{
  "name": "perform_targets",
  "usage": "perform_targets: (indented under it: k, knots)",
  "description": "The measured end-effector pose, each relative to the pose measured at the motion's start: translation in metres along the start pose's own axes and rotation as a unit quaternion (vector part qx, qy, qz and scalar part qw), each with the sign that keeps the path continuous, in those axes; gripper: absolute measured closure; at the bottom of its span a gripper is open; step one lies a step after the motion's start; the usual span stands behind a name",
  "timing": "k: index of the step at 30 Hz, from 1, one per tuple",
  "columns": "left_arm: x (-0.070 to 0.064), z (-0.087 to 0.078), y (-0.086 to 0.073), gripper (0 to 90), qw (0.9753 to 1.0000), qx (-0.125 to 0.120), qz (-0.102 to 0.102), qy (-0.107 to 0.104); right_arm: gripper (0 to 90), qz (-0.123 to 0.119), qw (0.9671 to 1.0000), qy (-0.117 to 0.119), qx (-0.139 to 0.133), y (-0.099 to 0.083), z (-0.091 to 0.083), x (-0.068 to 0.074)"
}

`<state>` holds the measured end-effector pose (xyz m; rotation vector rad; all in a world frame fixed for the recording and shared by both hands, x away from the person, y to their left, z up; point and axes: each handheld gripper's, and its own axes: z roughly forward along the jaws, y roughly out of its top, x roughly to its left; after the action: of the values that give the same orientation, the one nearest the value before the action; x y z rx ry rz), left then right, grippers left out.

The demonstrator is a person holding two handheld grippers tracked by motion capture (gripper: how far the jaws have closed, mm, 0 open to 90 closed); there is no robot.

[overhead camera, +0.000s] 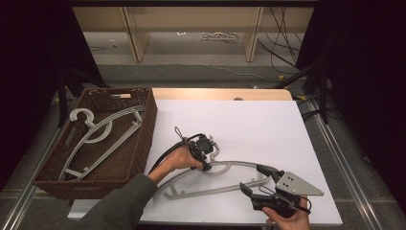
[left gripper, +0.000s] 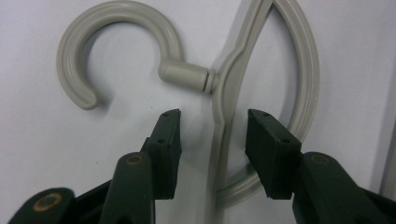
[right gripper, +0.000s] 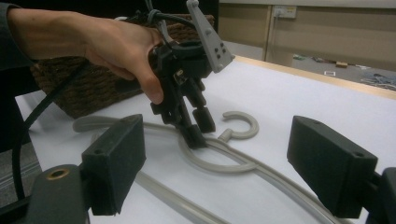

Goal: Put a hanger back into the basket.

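A grey plastic hanger (overhead camera: 234, 164) lies flat on the white board (overhead camera: 249, 115), its hook (left gripper: 116, 18) pointing away from the person. My left gripper (overhead camera: 206, 166) points down at the hanger's neck and is open, one jaw on each side of the grey bar (left gripper: 219, 140) just below the hook; I cannot tell if the pads touch it. In the right gripper view this left gripper (right gripper: 198, 130) stands over the hanger (right gripper: 219, 168). My right gripper (overhead camera: 253, 178) is open near the hanger's right end, with the hanger's arm (right gripper: 280, 186) running between its wide-apart jaws.
A brown wicker basket (overhead camera: 146, 124) stands at the left of the board and holds more grey hangers (overhead camera: 103, 127). A wooden table edge (overhead camera: 220, 93) runs behind the board. Cables lie on the floor beyond.
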<state>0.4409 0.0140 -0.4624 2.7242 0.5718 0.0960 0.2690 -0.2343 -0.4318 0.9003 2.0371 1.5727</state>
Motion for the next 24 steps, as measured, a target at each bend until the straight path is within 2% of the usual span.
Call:
perform_targets:
  k: [4, 7, 9, 10, 12, 16, 19, 20, 22, 23, 24]
  knots:
    - [-0.001, 0.000, 0.004, 60.5, 0.9998, 0.014, 0.014, -0.003, 20.3, 0.006, 0.9999, 0.001, -0.010, -0.001, 0.001, 0.000]
    - [0.000, 0.001, 0.005, 62.4, 0.9997, 0.016, 0.012, -0.011, 20.3, 0.006, 0.9999, 0.002, -0.011, -0.001, 0.002, 0.000]
    - [0.001, 0.001, 0.006, 62.6, 0.9997, 0.020, 0.003, -0.017, 20.3, 0.000, 1.0000, -0.004, 0.000, 0.000, 0.000, 0.000]
    - [0.002, 0.001, 0.007, 63.3, 0.9995, 0.025, 0.007, -0.018, 20.3, 0.003, 1.0000, 0.004, 0.001, 0.000, 0.000, 0.000]
    - [0.000, 0.001, 0.011, 66.6, 0.9990, 0.041, 0.017, -0.009, 20.3, 0.004, 1.0000, 0.001, -0.006, -0.001, 0.001, 0.000]
    - [-0.002, 0.002, 0.012, 69.0, 0.9990, 0.042, 0.016, -0.007, 20.4, 0.009, 0.9999, -0.001, -0.011, -0.001, 0.001, 0.000]
    - [-0.002, 0.002, 0.013, 72.3, 0.9989, 0.044, 0.016, -0.009, 20.4, 0.004, 1.0000, -0.006, -0.005, -0.001, 0.001, 0.000]
    - [-0.002, 0.002, 0.013, 73.2, 0.9987, 0.047, 0.017, -0.009, 20.4, 0.001, 1.0000, -0.004, 0.009, 0.000, -0.001, 0.000]
    - [-0.003, 0.002, 0.014, 74.4, 0.9985, 0.050, 0.021, -0.008, 20.5, 0.005, 1.0000, -0.005, -0.007, -0.001, 0.001, 0.000]
    - [-0.004, 0.002, 0.014, 75.1, 0.9984, 0.051, 0.024, -0.007, 20.4, 0.007, 1.0000, -0.001, -0.006, -0.001, 0.001, -0.001]
    - [-0.005, 0.002, 0.015, 76.4, 0.9982, 0.052, 0.027, -0.006, 20.4, 0.004, 1.0000, -0.007, -0.005, -0.001, 0.000, -0.001]
